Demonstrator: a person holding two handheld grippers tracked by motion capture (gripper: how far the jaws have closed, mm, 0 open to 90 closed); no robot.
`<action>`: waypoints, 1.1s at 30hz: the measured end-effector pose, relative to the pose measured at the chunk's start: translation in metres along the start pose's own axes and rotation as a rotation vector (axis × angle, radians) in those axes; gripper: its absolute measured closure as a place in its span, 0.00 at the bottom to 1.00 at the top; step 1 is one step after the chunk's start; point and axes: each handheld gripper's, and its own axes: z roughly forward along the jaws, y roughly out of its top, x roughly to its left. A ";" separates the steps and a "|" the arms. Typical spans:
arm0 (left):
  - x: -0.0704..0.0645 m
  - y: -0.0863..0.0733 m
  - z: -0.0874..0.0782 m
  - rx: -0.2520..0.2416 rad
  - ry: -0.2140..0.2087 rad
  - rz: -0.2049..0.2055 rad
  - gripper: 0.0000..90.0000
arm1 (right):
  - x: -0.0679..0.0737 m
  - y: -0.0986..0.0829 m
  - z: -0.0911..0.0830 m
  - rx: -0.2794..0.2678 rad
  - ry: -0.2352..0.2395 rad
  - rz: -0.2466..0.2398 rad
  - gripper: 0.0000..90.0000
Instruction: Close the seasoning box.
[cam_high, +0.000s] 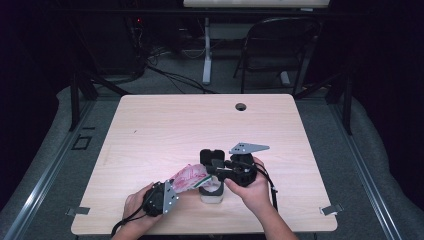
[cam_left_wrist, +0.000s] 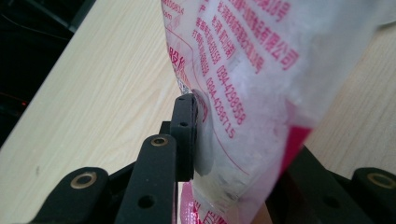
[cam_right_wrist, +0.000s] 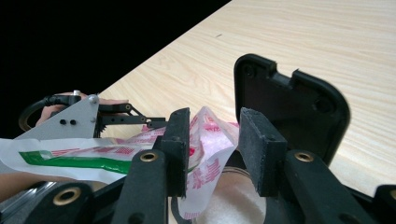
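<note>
The left hand-held gripper (cam_high: 172, 191) clamped the red-printed translucent plastic bag (cam_high: 189, 178), tilting it over the clear jar (cam_high: 211, 194), while the right hand-held gripper (cam_right_wrist: 214, 140) hung open around its spout.

Glossy plastic bag (cam_left_wrist: 261, 88), matt pale wood table (cam_high: 165, 125), black plastic lid (cam_right_wrist: 294, 107)

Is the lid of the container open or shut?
Open. In the right gripper view the black lid stands upright behind the container, whose mouth shows white content under the bag.
</note>
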 end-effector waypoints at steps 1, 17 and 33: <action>0.001 -0.001 0.001 -0.005 -0.003 -0.011 0.81 | 0.000 0.000 -0.001 -0.001 0.000 0.000 0.71; 0.015 -0.010 0.007 -0.023 -0.087 -0.166 0.81 | -0.003 0.004 -0.011 -0.064 -0.034 0.012 0.68; 0.038 -0.031 0.015 -0.100 -0.215 -0.485 0.83 | -0.007 0.010 -0.026 -0.091 -0.065 0.003 0.68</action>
